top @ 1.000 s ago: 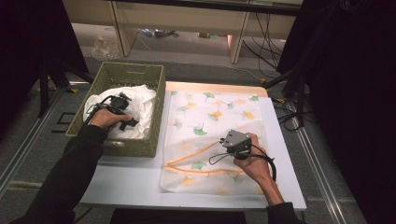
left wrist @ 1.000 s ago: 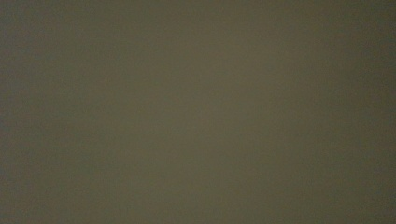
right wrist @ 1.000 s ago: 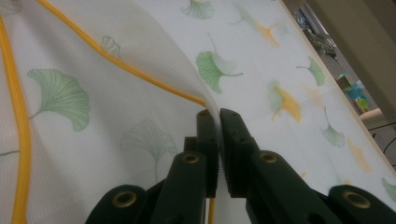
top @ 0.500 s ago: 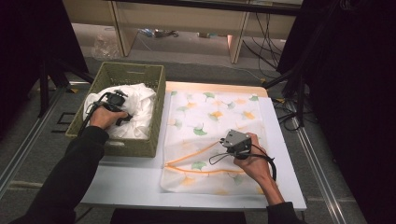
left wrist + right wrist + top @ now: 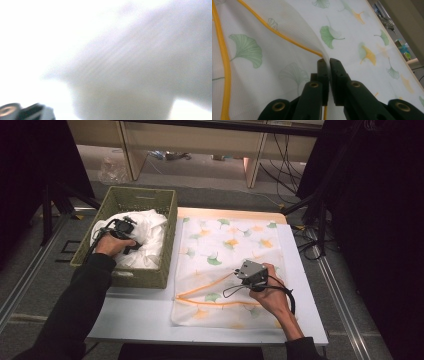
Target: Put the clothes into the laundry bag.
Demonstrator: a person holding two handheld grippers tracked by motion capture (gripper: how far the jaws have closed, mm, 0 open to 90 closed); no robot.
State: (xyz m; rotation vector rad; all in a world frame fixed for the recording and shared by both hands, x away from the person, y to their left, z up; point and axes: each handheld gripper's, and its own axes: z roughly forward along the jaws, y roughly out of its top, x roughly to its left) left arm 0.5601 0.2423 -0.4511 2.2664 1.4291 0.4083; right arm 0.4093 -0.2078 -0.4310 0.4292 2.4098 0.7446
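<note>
Mesh laundry bag (image 5: 227, 270), white with green and orange ginkgo leaves and an orange zipper, lies flat on the right half of the white desk (image 5: 140, 307) in the high view. The right gripper (image 5: 243, 275) sits on the bag's near part, its jaws clenched on a fold of mesh by the zipper. At the left, a green woven basket (image 5: 150, 200) stands just beside the bag and holds a heap of white cloth (image 5: 150, 237); the left gripper (image 5: 131, 236), held by the person's left hand (image 5: 112, 245), is pushed into that heap. In the left gripper view, blurred white cloth (image 5: 130, 75) sits right against the camera; a corner of a black jaw shows at the lower left. The jaws have just been closing, with cloth between them, but I cannot tell whether the pads press on it yet. In the right gripper view, the right gripper (image 5: 329, 62) has its two black jaws nearly together, pinching a raised ridge of the laundry bag (image 5: 362, 32) beside the orange zipper (image 5: 224, 65), while the rest of the bag spreads flat beyond.
</note>
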